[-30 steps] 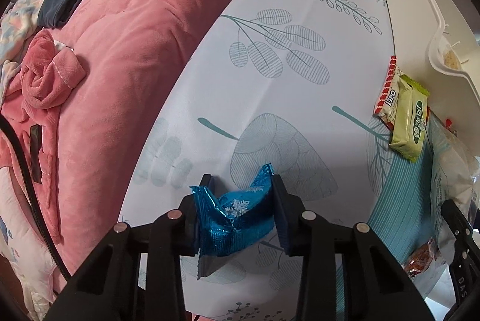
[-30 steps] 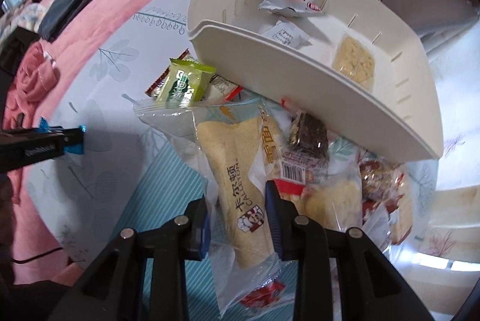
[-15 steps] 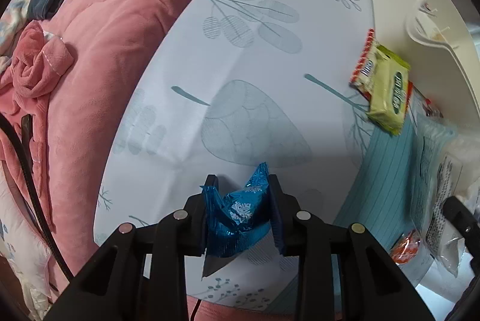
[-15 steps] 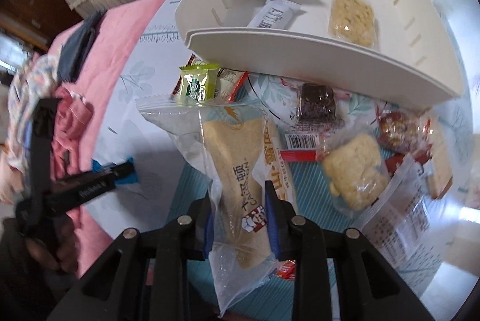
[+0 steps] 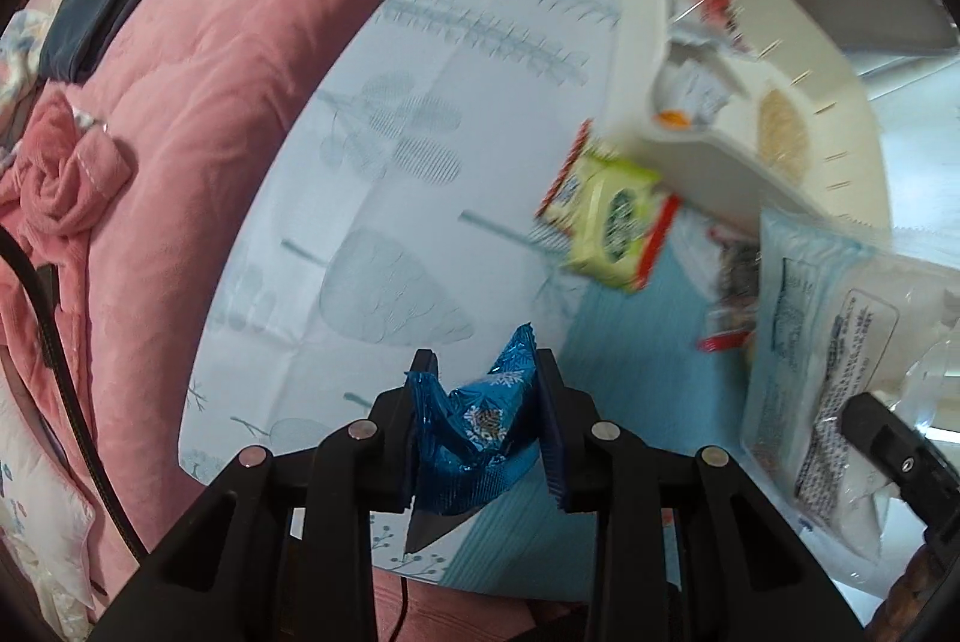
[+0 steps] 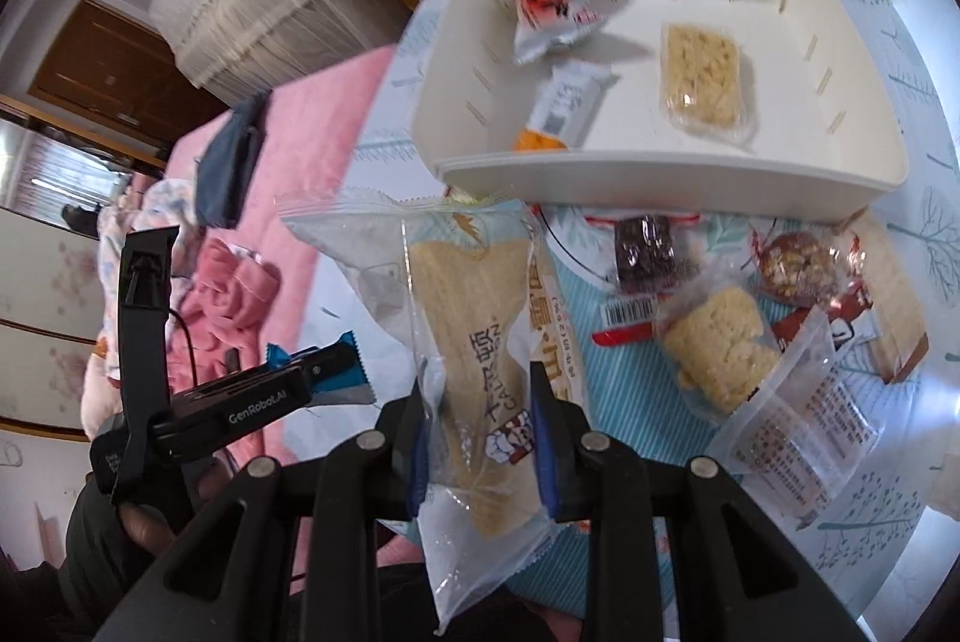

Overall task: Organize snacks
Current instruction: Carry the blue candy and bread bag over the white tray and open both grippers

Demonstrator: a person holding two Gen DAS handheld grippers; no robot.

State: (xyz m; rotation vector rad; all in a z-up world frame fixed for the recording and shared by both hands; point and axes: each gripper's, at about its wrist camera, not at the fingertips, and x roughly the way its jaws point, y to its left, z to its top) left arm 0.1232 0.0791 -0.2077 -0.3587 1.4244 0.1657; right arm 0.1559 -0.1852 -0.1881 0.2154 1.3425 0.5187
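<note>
My left gripper [image 5: 483, 423] is shut on a crumpled blue foil snack [image 5: 474, 426] and holds it above the leaf-print table [image 5: 384, 198]. The same left gripper [image 6: 336, 375] shows at the left of the right wrist view, blue foil snack [image 6: 354, 372] sticking out of it. My right gripper [image 6: 480, 426] is shut on a clear bag holding a long pale cake [image 6: 474, 342], lifted off the table. A white tray [image 6: 660, 174] stands behind, with a red-and-white packet [image 6: 552, 12], a white bar [image 6: 570, 102] and a pale crispy block [image 6: 702, 78] inside.
Loose snacks lie in front of the tray on a blue striped mat [image 6: 630, 396]: a dark brownie [image 6: 648, 252], a rice crisp [image 6: 720, 348], a nut cake [image 6: 798, 264]. A green packet [image 5: 612, 228] lies by the tray's corner. Pink bedding [image 5: 180, 132] borders the table's left.
Both grippers have risen with their snacks, so the table looks farther away. The right gripper tilted up, bringing the tray's inside into fuller view. The left gripper moved toward the tray.
</note>
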